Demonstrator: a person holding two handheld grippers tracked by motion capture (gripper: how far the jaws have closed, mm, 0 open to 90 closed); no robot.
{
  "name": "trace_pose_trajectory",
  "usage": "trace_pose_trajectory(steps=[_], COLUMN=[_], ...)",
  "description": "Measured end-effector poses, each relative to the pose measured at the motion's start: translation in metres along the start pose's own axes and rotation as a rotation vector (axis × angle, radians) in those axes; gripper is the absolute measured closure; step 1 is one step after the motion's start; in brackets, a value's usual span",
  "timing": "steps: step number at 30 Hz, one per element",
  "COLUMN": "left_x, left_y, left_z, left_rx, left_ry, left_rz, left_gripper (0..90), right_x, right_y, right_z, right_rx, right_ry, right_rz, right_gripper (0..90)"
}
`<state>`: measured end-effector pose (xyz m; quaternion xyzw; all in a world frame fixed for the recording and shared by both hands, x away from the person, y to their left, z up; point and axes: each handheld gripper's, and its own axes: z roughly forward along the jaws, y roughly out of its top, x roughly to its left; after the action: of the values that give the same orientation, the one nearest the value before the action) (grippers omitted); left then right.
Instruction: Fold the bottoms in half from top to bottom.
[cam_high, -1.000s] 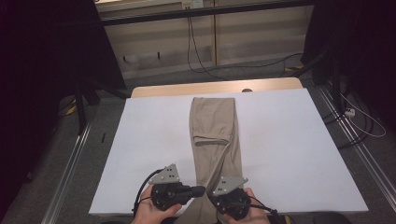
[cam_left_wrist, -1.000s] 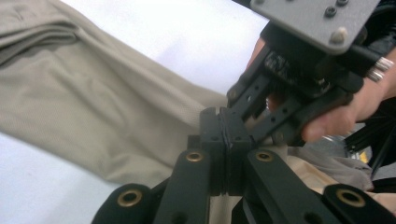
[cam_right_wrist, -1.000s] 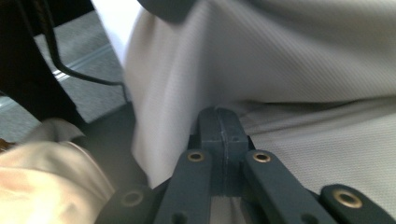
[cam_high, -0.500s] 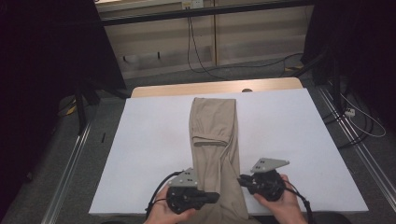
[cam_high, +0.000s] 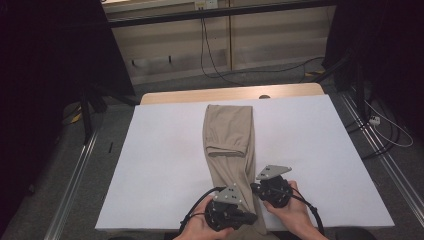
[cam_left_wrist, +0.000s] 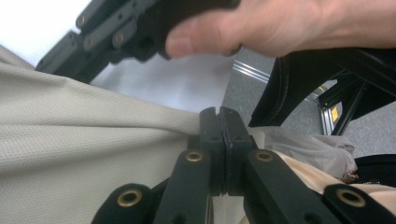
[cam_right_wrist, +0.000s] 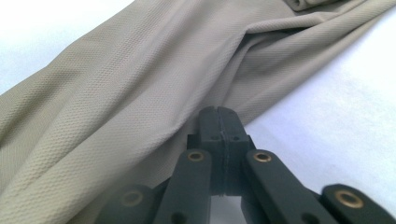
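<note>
A: High view: where is the garment?
B: The beige trousers (cam_high: 229, 145) lie folded lengthwise mid-surface (cam_high: 150, 165).

A: Left gripper view?
B: Your left tongs (cam_left_wrist: 218, 122) are pinching its edge.

A: Right gripper view?
B: Your right tongs (cam_right_wrist: 217, 122) are pressed together at the cloth edge. Likely next: lift the near end and fold it forward.

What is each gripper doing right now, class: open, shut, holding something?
Left gripper: jaws shut, at the edge of the tan garment; a grip on it cannot be told.
Right gripper: jaws shut, at the garment's edge; likewise unclear.
</note>
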<state>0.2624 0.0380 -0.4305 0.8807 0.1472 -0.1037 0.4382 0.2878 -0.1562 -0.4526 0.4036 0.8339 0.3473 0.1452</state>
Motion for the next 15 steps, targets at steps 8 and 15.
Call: trace_pose_trajectory(steps=[8, 15], left_x=[0.003, 0.001], left_y=[-0.008, -0.014], left_z=[0.012, 0.011], left_rx=[0.015, 0.036], left_ry=[-0.006, -0.042], left_rz=[-0.005, -0.014], left_gripper=[89.2, 79.6], right_x=[-0.024, -0.026], right_y=[-0.007, -0.014], right_z=[-0.03, -0.034], right_rx=[-0.014, -0.037], right_ry=[-0.054, -0.029], right_rz=[0.055, 0.068], right_gripper=[90.0, 80.5])
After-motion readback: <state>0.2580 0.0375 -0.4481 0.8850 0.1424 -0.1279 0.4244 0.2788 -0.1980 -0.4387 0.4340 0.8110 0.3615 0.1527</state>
